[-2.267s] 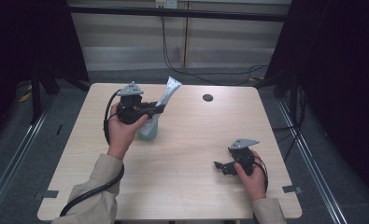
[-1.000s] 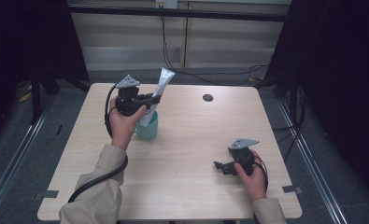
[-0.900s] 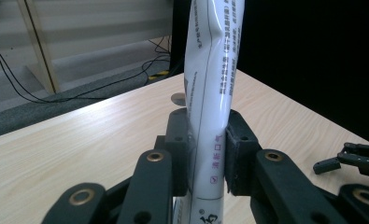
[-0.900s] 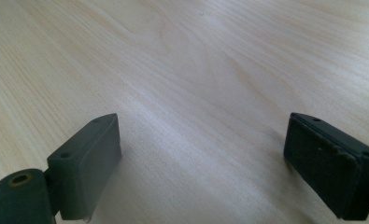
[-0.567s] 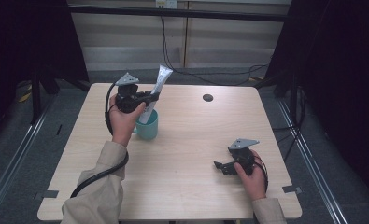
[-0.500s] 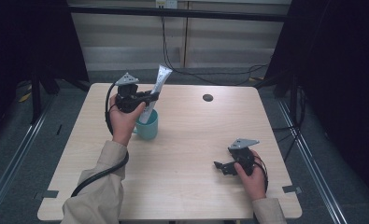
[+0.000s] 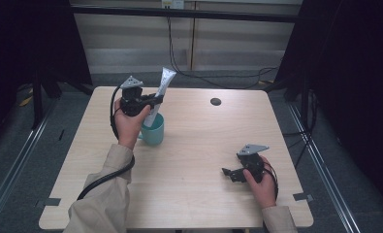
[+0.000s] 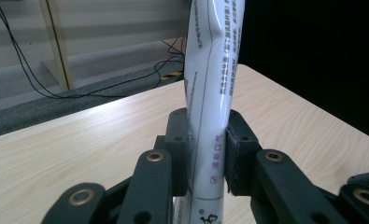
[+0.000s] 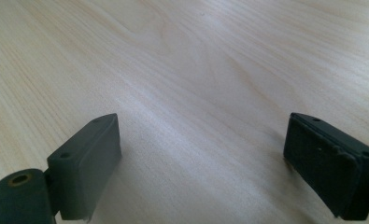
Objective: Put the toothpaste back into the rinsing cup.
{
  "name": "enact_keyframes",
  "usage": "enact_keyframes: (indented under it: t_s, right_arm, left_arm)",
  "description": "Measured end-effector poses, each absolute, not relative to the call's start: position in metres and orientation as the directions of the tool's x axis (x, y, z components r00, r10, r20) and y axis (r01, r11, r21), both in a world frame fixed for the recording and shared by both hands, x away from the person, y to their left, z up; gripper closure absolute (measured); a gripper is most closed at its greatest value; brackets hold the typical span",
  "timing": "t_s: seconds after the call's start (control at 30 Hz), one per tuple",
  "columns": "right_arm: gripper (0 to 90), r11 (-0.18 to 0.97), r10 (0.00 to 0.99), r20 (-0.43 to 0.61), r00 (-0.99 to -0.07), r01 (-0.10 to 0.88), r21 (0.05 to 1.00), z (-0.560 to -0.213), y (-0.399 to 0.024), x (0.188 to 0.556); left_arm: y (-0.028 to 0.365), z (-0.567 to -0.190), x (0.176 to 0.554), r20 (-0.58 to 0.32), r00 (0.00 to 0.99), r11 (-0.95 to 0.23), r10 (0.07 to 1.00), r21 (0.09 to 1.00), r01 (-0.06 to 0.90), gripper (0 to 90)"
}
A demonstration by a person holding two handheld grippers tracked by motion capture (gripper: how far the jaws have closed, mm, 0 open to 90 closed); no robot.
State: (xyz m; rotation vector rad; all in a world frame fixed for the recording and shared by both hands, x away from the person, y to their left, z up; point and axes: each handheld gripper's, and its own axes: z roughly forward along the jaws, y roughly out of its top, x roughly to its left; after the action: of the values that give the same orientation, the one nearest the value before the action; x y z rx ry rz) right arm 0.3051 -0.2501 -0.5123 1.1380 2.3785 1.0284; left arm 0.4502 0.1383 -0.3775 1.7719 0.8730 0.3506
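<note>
One white tube (image 8: 213,93) bears unreadably small pink print

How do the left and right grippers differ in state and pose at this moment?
The left gripper is clamped on a white tube; the right gripper has its jaws wide apart with bare table between them. The left gripper is held up above the teal cup, the tube's lower end in the cup; the right gripper sits low by the table's near right edge. Both have black jaws and a grey three-cornered top plate.
</note>
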Motion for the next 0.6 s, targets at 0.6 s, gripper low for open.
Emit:
enact_keyframes:
  t_s: [0.6]
  right_arm:
    - [10.5,0.427,0.770,0.029,-0.637,0.549,0.719,-0.512,-0.250,0.305]
  left_arm:
    - [0.136,-0.395,0.459,-0.155,0.663,-0.158,0.732,0.908,0.387,74.6]
